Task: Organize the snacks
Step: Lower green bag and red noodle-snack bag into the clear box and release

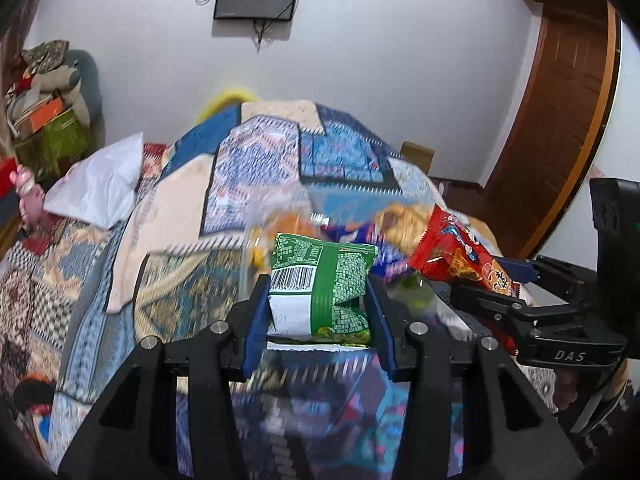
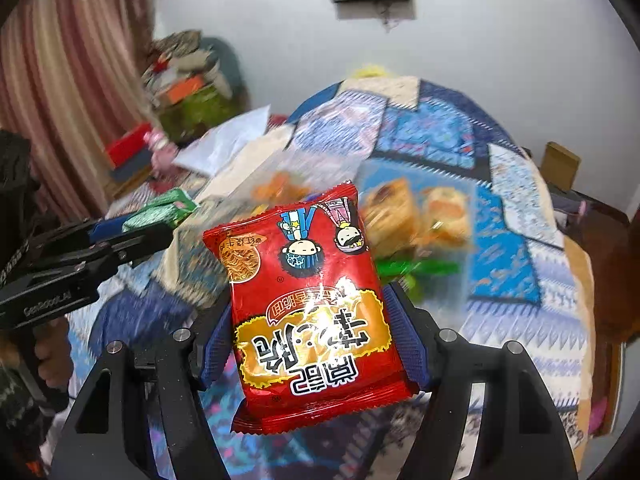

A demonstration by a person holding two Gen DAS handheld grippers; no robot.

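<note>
My left gripper (image 1: 318, 300) is shut on a green snack packet (image 1: 320, 286) with a barcode, held above the patterned bedspread (image 1: 260, 160). My right gripper (image 2: 310, 332) is shut on a red noodle snack packet (image 2: 308, 312) with cartoon figures, also held in the air. In the left wrist view the red packet (image 1: 460, 256) and right gripper (image 1: 480, 280) show at the right. In the right wrist view the green packet (image 2: 160, 208) and left gripper (image 2: 132, 226) show at the left. Beyond both, blurred, lies a clear bag (image 2: 296, 184) of orange snacks and several yellow packets (image 2: 416, 208).
A white plastic bag (image 1: 96, 184) lies at the bed's left side. A pile of clothes and boxes (image 1: 44, 100) stands in the left corner. A wooden door (image 1: 560, 120) is at the right, a cardboard box (image 2: 560, 164) behind the bed, and a curtain (image 2: 68, 60) at the left.
</note>
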